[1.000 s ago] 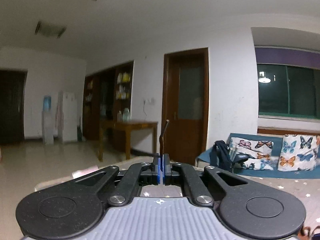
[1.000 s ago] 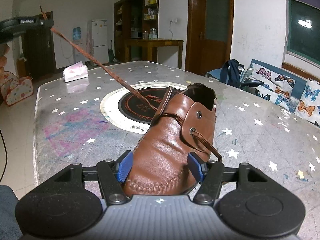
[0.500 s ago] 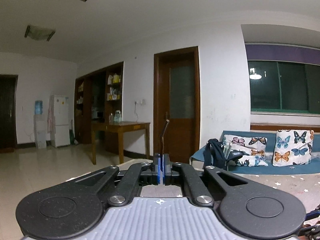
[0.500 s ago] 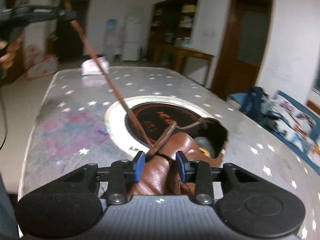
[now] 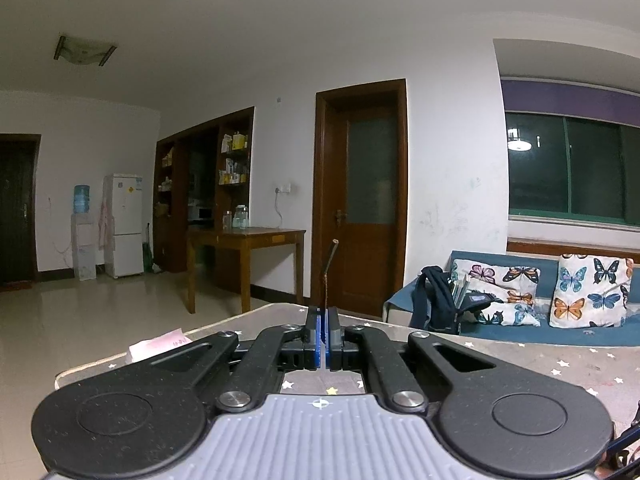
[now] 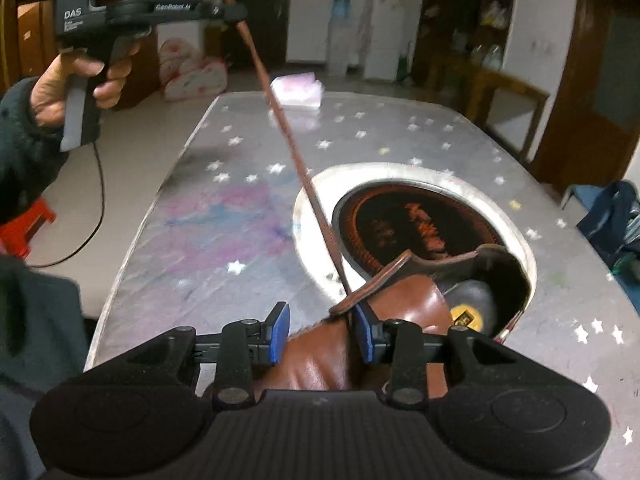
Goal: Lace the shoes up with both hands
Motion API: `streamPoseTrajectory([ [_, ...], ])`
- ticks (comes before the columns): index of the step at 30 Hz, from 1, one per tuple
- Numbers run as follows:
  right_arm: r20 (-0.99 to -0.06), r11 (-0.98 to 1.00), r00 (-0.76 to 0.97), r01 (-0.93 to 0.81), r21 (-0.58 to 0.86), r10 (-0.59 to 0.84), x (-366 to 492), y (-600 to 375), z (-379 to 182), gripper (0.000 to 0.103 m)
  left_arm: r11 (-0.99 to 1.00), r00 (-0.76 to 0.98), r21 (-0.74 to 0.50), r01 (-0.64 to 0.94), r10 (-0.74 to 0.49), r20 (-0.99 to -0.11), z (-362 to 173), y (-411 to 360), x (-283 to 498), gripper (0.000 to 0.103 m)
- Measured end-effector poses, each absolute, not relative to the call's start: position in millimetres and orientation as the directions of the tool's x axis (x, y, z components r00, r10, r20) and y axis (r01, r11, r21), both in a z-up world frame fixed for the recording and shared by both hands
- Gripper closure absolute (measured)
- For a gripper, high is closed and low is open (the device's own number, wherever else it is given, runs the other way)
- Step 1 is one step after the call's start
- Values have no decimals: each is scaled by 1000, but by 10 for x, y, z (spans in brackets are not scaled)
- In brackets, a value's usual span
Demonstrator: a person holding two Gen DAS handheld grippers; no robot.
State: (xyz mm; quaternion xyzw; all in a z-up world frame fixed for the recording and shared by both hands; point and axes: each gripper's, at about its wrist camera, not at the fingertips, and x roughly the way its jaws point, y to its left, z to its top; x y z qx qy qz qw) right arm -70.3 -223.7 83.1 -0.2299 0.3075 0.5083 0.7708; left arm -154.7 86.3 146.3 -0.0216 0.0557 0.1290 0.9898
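Note:
A brown leather shoe [image 6: 408, 304] stands on the starred table [image 6: 224, 240], its opening facing away in the right wrist view. Its brown lace [image 6: 288, 136] runs taut from the tongue up and to the left, to my left gripper [image 6: 234, 12], which is shut on it. In the left wrist view the lace end [image 5: 329, 268] sticks up from between the closed pads of the left gripper [image 5: 322, 316]. My right gripper [image 6: 322, 332] hangs over the shoe's front, just before the tongue. Its jaws are opening, and shoe leather shows in the gap, the lace beside the right pad.
A person's hand [image 6: 76, 80] holds the left gripper's handle, with a cable hanging below. A pink tissue pack [image 6: 298, 90] lies at the table's far end. A round black inset [image 6: 404, 228] sits mid-table behind the shoe. A red stool [image 6: 28, 224] and a dark backpack [image 6: 612, 216] flank the table.
My right gripper has risen and tipped down over the shoe, its jaws narrowing from astride the toe to a smaller gap near the tongue. The left gripper keeps the lace taut.

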Motion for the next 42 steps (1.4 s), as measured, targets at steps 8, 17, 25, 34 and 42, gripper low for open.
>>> streamPoseTrajectory([
  [8,-652,470,393,-880,-62,649,-823,-2371,935,61,948,943,17,-318,318,-99,1464,870,-1554,101],
  [17,-573,710,606,-702,-58,552,-1215,-2557,730,29,952,948,75,-296,302,-99,1408,714,-1597,101],
  [25,-504,855,709,-502,131,493,-1333,-2843,597,30,989,984,113,-94,109,-141,1323,331,-1688,101],
  [34,-482,869,723,-418,264,494,-1347,-3104,615,58,962,932,123,243,-196,-306,913,-402,-1608,101],
  [42,-413,783,669,-472,405,617,-1399,-3122,683,71,903,862,134,409,-334,-382,724,-906,-1552,101],
])
